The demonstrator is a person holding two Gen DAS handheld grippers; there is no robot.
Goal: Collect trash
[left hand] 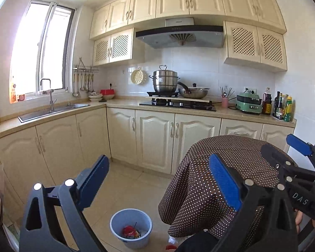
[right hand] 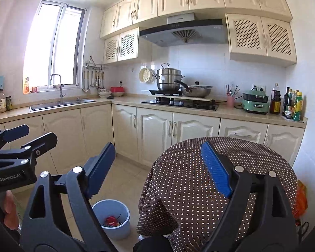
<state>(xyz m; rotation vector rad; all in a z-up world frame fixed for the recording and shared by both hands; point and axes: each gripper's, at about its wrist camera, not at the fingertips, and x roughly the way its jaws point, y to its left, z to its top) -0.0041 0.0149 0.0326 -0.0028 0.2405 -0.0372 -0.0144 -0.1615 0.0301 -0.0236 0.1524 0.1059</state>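
A pale blue bin (left hand: pixel 134 242) stands on the tiled floor, left of a round table (left hand: pixel 199 178) draped in a brown dotted cloth. Red trash (left hand: pixel 128 230) lies inside the bin. My left gripper (left hand: pixel 159 163) is open and holds nothing; it hangs above the bin and the table's edge. My right gripper (left hand: pixel 283 147) shows at the right edge, open too. In the right wrist view the right gripper (right hand: pixel 158 149) is open and bare above the bin (right hand: pixel 119 233) and the table (right hand: pixel 178 178), with the left gripper (right hand: pixel 35 134) beside it at the left. A small red and white scrap (left hand: pixel 171 244) lies on the floor under the table.
Cream base cabinets (left hand: pixel 155 138) line the far wall and the left wall, with a sink (left hand: pixel 52 110), a stove with pots (left hand: pixel 178 103) and bottles (left hand: pixel 283 107) on the counter. An orange bag (right hand: pixel 300 199) sits right of the table. Open floor lies between cabinets and table.
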